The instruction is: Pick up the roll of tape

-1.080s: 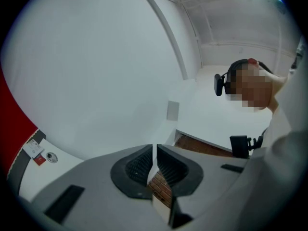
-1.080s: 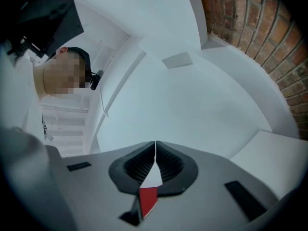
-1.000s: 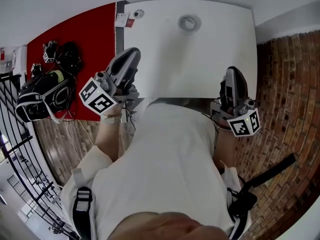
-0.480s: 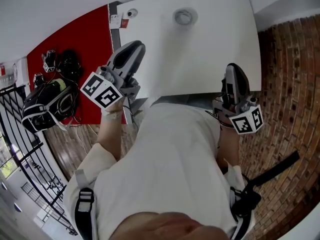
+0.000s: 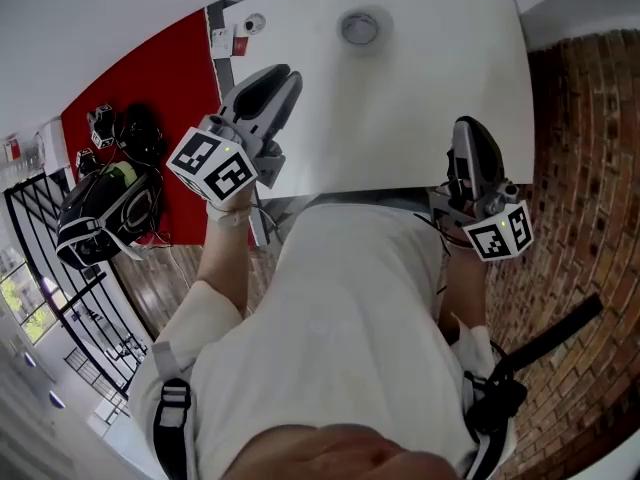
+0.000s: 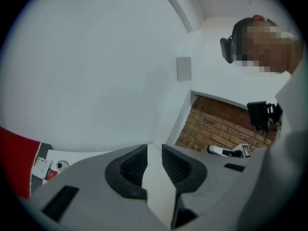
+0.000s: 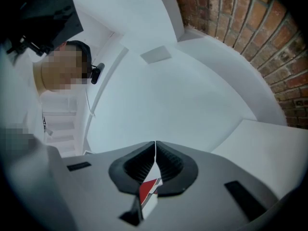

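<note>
— Compared with a second ago, the left gripper [image 5: 287,74] is found farther out over the worktop [image 5: 430,78] and nearer the roll of tape [image 5: 359,28]. The right gripper [image 5: 466,130] is found by the near right edge, much as before.
— Where is the roll placed?
— It is laid flat at the far middle of the worktop, well apart from both grippers, and nothing is touching it.
— How is it expected to handle?
— It is judged to be light and stiff, a hard ring with smooth sides that may slip. Its wall is best taken with one jaw in the hole and one outside.
— And how are the grippers set?
— The left gripper's jaws are being opened. Only a narrow gap is shown so far, and nothing is seen between them. The right gripper's jaws are closed tip to tip, and nothing is held.
</note>
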